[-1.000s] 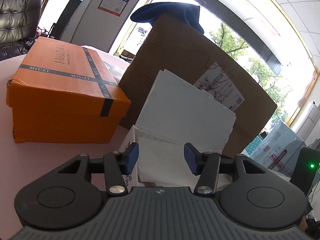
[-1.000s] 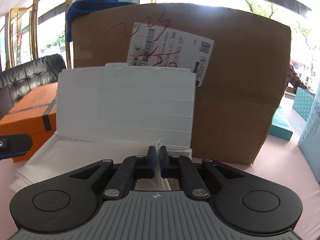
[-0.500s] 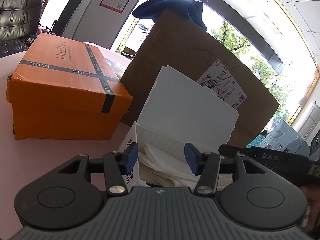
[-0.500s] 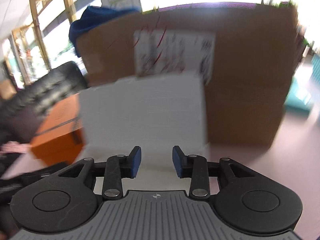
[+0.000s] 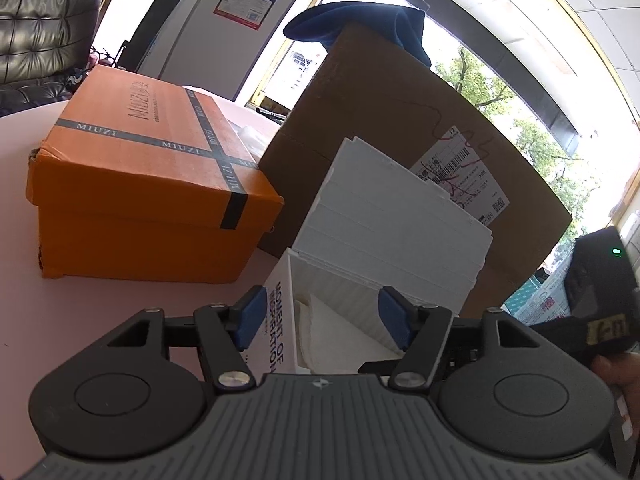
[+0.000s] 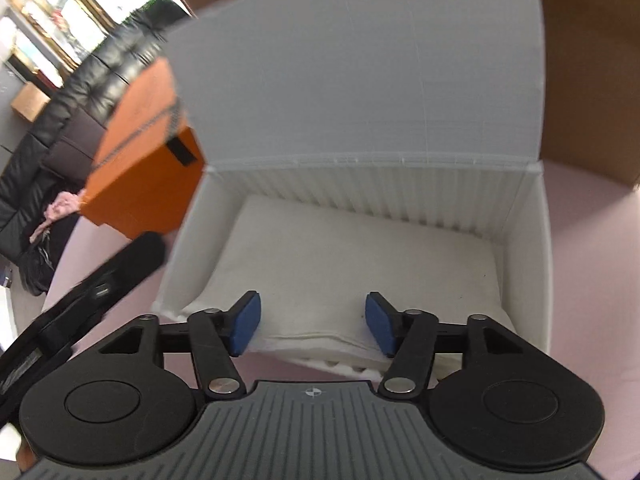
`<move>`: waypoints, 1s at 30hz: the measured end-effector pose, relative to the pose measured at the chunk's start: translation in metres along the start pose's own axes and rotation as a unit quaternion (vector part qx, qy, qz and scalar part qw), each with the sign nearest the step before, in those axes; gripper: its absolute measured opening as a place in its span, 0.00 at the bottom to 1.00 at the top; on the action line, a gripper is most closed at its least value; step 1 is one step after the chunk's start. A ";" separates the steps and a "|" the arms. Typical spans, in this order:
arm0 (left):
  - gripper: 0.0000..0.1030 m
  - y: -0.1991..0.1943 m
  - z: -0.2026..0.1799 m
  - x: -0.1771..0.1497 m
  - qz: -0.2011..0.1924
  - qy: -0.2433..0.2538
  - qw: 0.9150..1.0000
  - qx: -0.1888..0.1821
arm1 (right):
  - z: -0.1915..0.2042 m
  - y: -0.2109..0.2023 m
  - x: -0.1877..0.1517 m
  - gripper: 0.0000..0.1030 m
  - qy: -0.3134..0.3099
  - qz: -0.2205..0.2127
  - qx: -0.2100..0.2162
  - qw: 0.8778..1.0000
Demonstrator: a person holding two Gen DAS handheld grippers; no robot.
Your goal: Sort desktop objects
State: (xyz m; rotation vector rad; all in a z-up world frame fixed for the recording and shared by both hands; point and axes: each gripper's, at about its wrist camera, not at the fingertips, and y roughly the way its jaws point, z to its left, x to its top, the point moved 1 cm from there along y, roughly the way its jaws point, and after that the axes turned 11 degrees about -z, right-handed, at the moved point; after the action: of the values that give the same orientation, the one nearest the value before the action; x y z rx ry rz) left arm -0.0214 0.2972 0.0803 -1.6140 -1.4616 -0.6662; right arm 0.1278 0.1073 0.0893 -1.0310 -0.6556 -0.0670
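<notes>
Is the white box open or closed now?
Open. The white box has its lid standing up at the back, and white folded paper lies visible inside.

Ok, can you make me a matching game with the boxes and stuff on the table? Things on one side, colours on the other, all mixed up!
Things:
1. shoe box
2. open plastic box
3. big cardboard box
4. cloth on top of the big cardboard box

Colours:
A. dark blue
B. white
C. orange
D. brown

Pairs: 1-C, 2-B, 3-D, 4-A
</notes>
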 end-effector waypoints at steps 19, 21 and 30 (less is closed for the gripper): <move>0.68 0.004 0.002 -0.003 0.001 0.013 1.000 0.015 | 0.026 0.003 0.005 0.77 -0.089 -0.085 -0.067 0.990; 0.68 0.002 0.003 0.000 -0.005 0.010 1.000 0.019 | 0.030 -0.008 0.006 0.17 -0.126 -0.103 -0.069 0.984; 0.69 0.005 0.006 -0.001 -0.004 0.009 1.000 0.027 | 0.014 0.011 0.009 0.06 -0.101 0.019 0.008 0.995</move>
State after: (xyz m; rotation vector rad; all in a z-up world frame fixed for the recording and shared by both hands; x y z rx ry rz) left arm -0.0173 0.3021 0.0754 -1.5569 -1.4629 -0.6386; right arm 0.1325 0.1271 0.0906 -1.0418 -0.8198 0.0768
